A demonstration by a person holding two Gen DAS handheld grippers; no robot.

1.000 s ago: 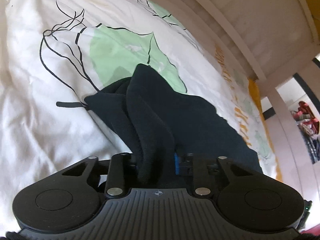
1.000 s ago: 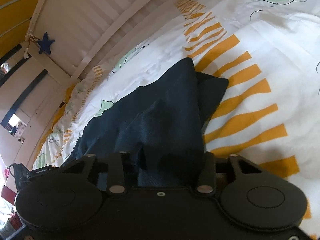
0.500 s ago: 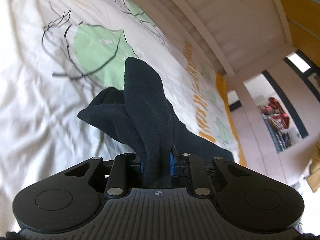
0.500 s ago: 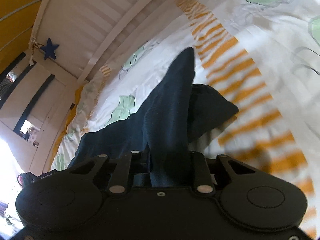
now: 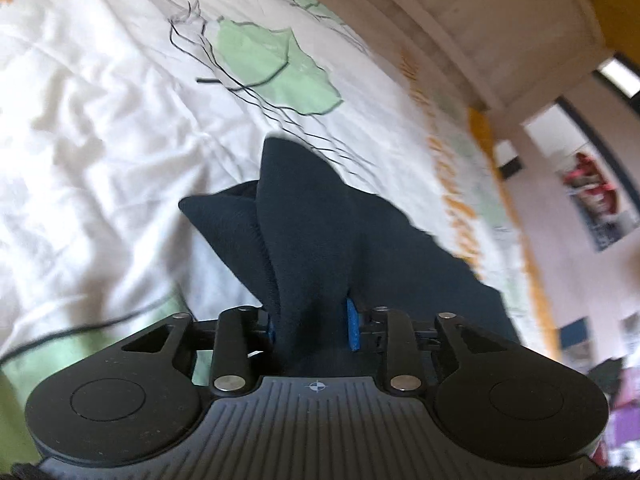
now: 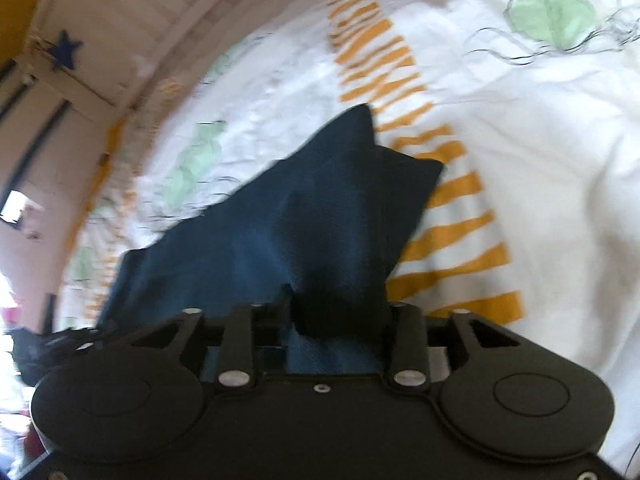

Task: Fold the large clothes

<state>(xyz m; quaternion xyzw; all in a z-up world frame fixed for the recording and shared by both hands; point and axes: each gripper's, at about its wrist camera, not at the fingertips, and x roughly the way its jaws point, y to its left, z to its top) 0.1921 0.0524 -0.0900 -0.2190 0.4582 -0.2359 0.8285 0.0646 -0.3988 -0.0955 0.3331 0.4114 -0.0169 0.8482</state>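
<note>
the left gripper (image 5: 312,320) has a bunch of the dark navy knit garment (image 5: 316,240) between its blue pads (image 5: 352,322). its jaws are opening, and a gap shows beside the right pad, so the cloth sits loosely there. the right gripper (image 6: 336,320) has another bunch of the same dark garment (image 6: 304,216) between its fingers. its jaws are opening too, and i cannot tell if the pads press on the cloth.

the garment rises from both grippers in peaks, and the rest of it trails down onto the bed.

this looks like the letting-go part of a fold. to do it well, both hands should let go together, low over the bed, so the two corners land even. if one side drops first, the edge may go crooked. the cloth looks soft and thick, so it may need a pat to lie flat.

the bed has a white crumpled cover with green leaf shapes and orange stripes (image 6: 452,240). a pale wooden bed rail (image 5: 460,20) runs along the far side. a small blue star (image 6: 66,50) hangs on the wood. the room past it is blurred.
</note>
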